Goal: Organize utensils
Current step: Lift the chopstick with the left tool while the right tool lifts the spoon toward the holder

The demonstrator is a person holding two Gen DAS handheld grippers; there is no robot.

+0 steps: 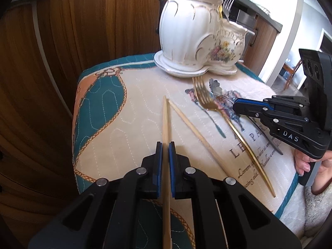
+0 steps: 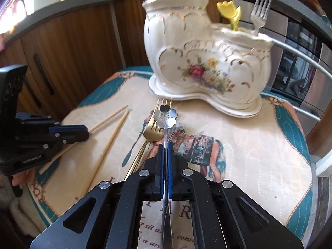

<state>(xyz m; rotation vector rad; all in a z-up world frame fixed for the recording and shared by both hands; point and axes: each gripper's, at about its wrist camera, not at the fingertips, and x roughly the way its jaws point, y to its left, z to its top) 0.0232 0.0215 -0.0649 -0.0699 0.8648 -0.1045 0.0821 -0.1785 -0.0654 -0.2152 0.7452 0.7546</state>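
My left gripper (image 1: 165,145) is shut on a wooden chopstick (image 1: 165,120) that points toward a white two-part ceramic holder (image 1: 186,35). A second chopstick (image 1: 197,134) lies on the mat beside it. My right gripper (image 2: 165,147) is shut on the handle of a silver flower-shaped spoon (image 2: 166,116), held over a gold fork (image 2: 152,132) lying on the mat. The holder (image 2: 199,62) has chopsticks in its tall part and a silver fork (image 2: 259,10) and a yellow utensil (image 2: 230,12) in its low part. The right gripper also shows in the left wrist view (image 1: 236,105), the left gripper in the right wrist view (image 2: 86,132).
A quilted printed mat (image 2: 259,145) covers the small round table. Wooden cabinets (image 1: 72,31) stand close behind. A metal chair rail (image 2: 300,62) curves at the right. A dark utensil (image 1: 267,139) lies under the right gripper in the left wrist view.
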